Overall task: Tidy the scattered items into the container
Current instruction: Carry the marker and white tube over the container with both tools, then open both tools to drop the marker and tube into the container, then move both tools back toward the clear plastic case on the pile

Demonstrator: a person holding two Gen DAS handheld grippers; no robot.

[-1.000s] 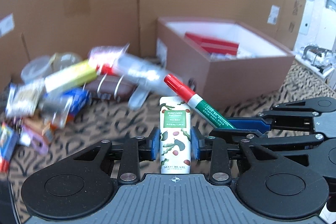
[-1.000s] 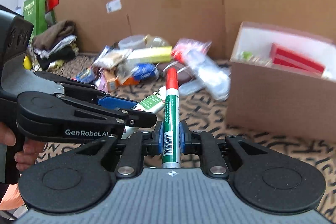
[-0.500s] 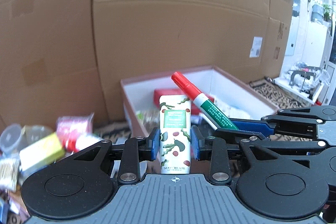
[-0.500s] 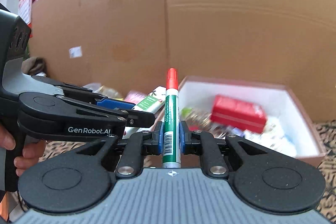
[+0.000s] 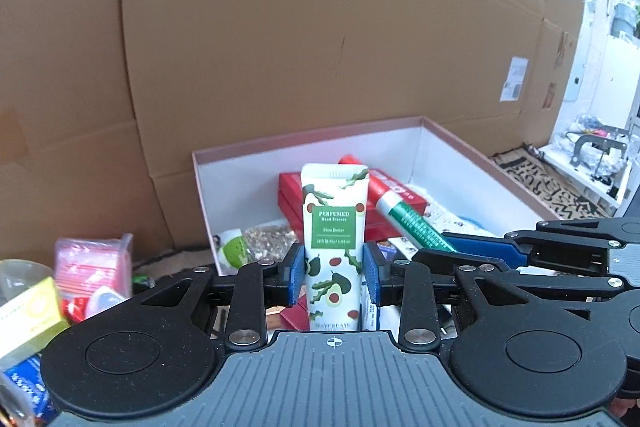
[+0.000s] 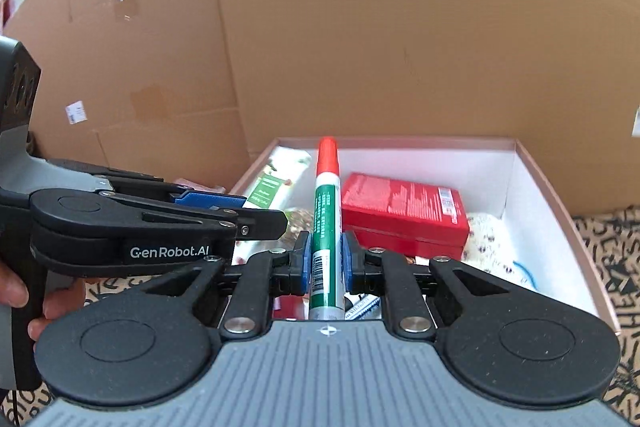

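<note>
Both grippers are clamped on something as I look along them: my left gripper (image 5: 334, 277) pinches a hand cream tube (image 5: 334, 223) upright between its blue pads, and my right gripper (image 6: 325, 261) squeezes a green marker (image 6: 327, 227) with a red cap, standing upright too. Behind everything I see a tall cardboard wall (image 6: 400, 27). Below it sits the open box (image 6: 532, 183), pinkish rim and white inside, and both held items hang over its near part. Inside the box I make out a red carton (image 6: 404, 207) toward the back, a white speckled packet (image 6: 488, 239) at its right, and a green-and-white pouch (image 5: 232, 251) by the left wall. Left of the box, on the patterned cloth (image 6: 604, 239), loose items lie piled: a pink bag (image 5: 94, 259) and a yellow-green pack (image 5: 28, 315) among them. A hand (image 6: 16, 291) grips the left tool's handle
</note>
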